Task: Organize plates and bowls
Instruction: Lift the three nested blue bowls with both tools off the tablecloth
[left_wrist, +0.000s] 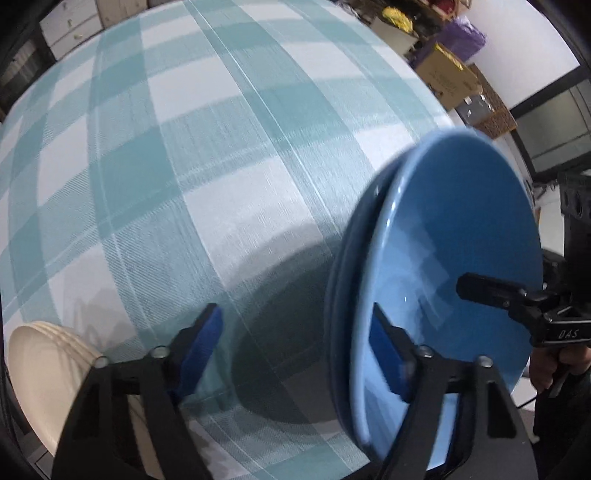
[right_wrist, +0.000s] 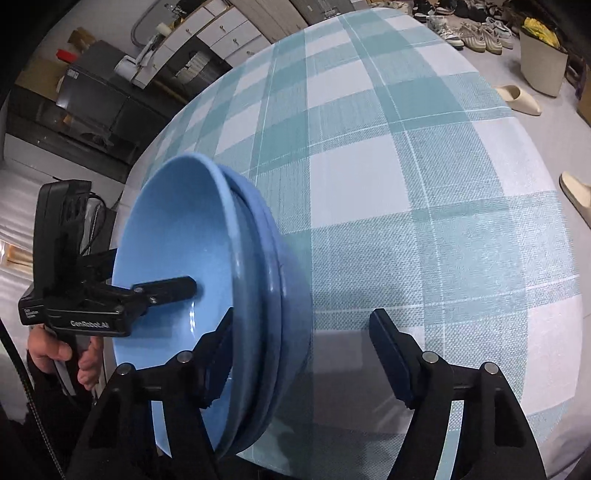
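A stack of blue bowls (left_wrist: 454, 236) stands on the checked tablecloth (left_wrist: 207, 155); it also shows in the right wrist view (right_wrist: 177, 236). My left gripper (left_wrist: 295, 354) is open, its right finger (left_wrist: 388, 354) inside the top bowl and its left finger outside over the cloth. My right gripper (right_wrist: 303, 354) is open, its left finger (right_wrist: 218, 354) inside the top bowl and its right finger outside. Each gripper straddles the bowls' rim from opposite sides. A stack of cream plates (left_wrist: 48, 373) lies at the lower left of the left wrist view.
The table edge runs close behind the bowls. Cardboard boxes (left_wrist: 450, 77) and bags sit on the floor beyond the table. Shoes (right_wrist: 476, 33) and slippers (right_wrist: 517, 98) lie on the floor to the right. Cabinets (right_wrist: 221, 33) stand at the back.
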